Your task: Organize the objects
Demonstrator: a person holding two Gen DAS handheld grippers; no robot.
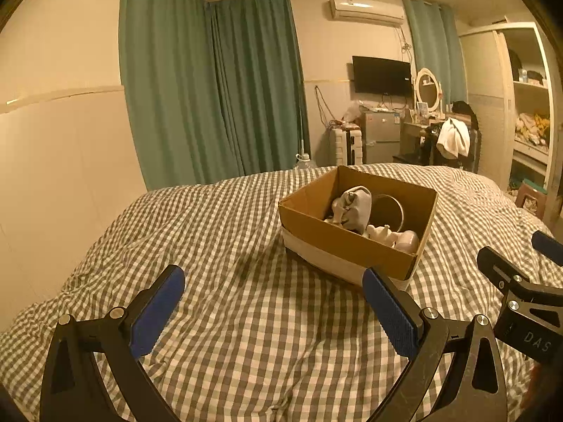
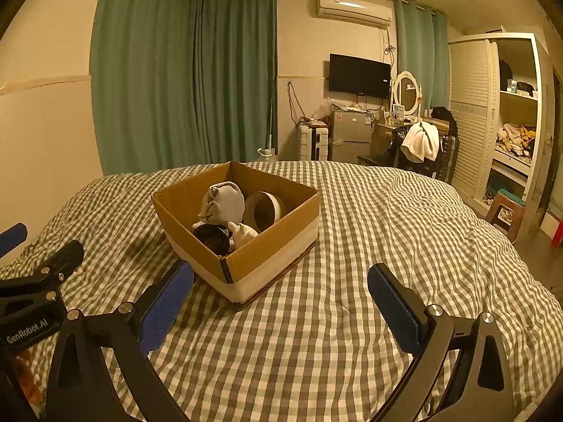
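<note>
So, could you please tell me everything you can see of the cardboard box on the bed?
The cardboard box is open-topped brown corrugated card with a pale band around its lower walls. It sits flat on the checked bedcover, one corner toward the grippers, neither touching it. Inside lie a grey cloth bundle, a tape roll, and smaller items.

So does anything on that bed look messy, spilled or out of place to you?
Nothing spilled. The cardboard box sits skewed on the checked bedcover, its contents jumbled: a grey cloth bundle leaning on a tape roll, pale pieces piled beside them. Both grippers are open and empty.
</note>
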